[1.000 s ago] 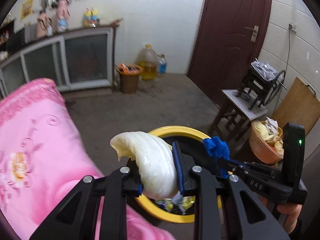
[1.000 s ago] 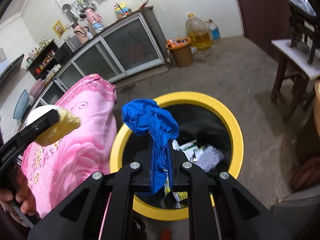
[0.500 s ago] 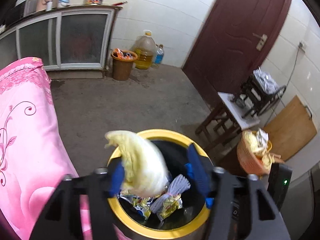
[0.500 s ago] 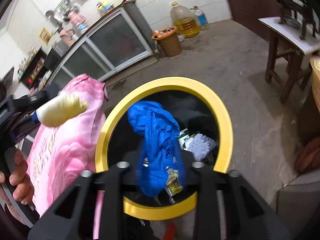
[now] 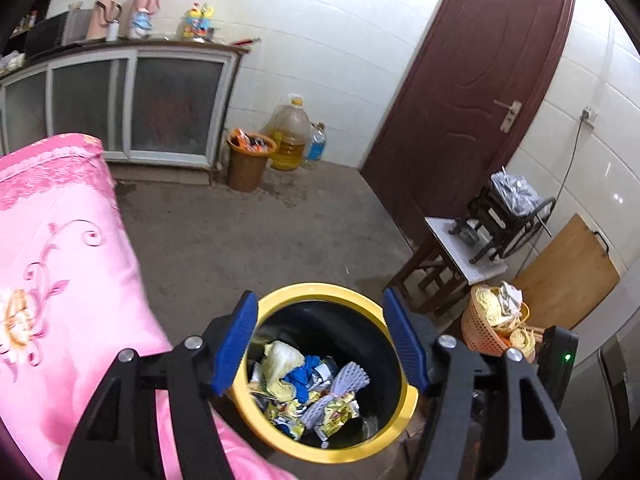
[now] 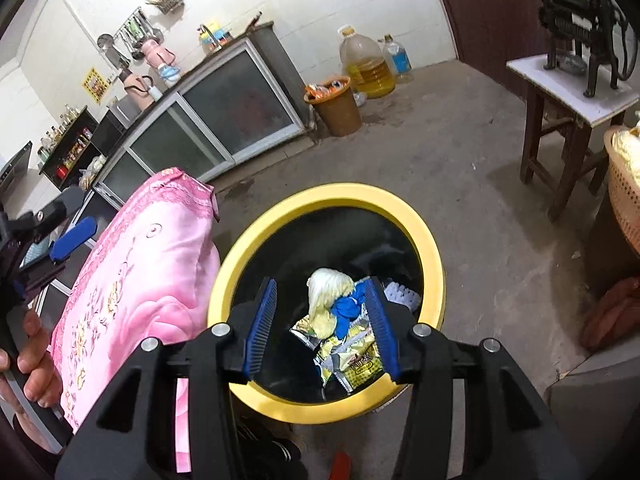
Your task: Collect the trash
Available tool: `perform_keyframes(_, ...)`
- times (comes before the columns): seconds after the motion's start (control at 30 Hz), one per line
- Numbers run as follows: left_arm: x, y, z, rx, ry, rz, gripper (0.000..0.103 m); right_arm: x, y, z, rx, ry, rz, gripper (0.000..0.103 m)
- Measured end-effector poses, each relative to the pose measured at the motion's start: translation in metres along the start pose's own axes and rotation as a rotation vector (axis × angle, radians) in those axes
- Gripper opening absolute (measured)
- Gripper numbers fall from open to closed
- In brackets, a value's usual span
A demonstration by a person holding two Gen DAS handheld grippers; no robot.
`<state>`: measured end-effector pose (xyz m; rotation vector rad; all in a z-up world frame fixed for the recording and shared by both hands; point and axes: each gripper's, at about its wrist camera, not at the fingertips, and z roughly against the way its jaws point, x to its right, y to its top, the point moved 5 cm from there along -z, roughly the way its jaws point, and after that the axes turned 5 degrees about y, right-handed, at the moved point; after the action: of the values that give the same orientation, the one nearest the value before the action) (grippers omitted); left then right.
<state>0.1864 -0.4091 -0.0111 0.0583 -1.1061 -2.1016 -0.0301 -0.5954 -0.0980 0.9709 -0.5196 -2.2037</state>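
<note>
Below the left gripper (image 5: 320, 344), with its blue pads (image 5: 236, 344), sits a black bin with a yellow rim (image 5: 320, 290). Inside lie a pale yellow leaf (image 5: 282, 360), a blue rag (image 5: 304, 376) and shiny yellow wrappers (image 5: 336, 410). To its left is a pink cloth (image 5: 68, 264) with a flower pattern. Far ahead stands an orange-brown bucket (image 5: 248, 164).

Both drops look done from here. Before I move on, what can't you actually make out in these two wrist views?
- Bottom of the yellow-rimmed bin: both views, buried under wrappers, the cabbage leaf and the blue cloth.
- Wrapper print: both views, too small.
- Left gripper: right view shows only one finger at the frame edge.
- Red thing by the bin's foot: right view, cut off by the bottom edge.
</note>
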Motion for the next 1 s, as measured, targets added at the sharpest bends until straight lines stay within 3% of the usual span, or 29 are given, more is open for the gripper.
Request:
perform_keyframes(0.23, -0.052, -0.019, 0.077, 0.104, 0.094, 0.051, 0.061, -0.042, -0.001, 0.026, 0.074, -0.041, 0.092, 0.046)
perform_keyframes(0.4, -0.093, -0.051, 0.147, 0.179, 0.233, 0.056, 0.061, -0.107, -0.02, 0.035, 0.096, 0.061, 0.197, 0.054)
perform_keyframes(0.5, -0.114, -0.078, 0.19, 0.217, 0.315, 0.078, 0.063, -0.154, -0.038, 0.038, 0.101, 0.165, 0.252, 0.069)
perform_keyframes(0.6, -0.134, -0.107, 0.236, 0.274, 0.401, 0.115, 0.078, -0.196, -0.055, 0.041, 0.092, 0.251, 0.299, 0.076)
perform_keyframes(0.7, -0.14, -0.132, 0.277, 0.355, 0.502, 0.109, 0.094, -0.239, -0.074, 0.049, 0.14, 0.295, 0.364, 0.087)
perform_keyframes(0.8, -0.14, -0.151, 0.308, 0.411, 0.581, 0.094, 0.095, -0.267, -0.088, 0.058, 0.218, 0.287, 0.425, 0.094)
perform_keyframes(1.0, -0.157, -0.184, 0.34, 0.426, 0.715, 0.174, 0.095, -0.288, -0.115, 0.076, 0.407, 0.149, 0.46, 0.095)
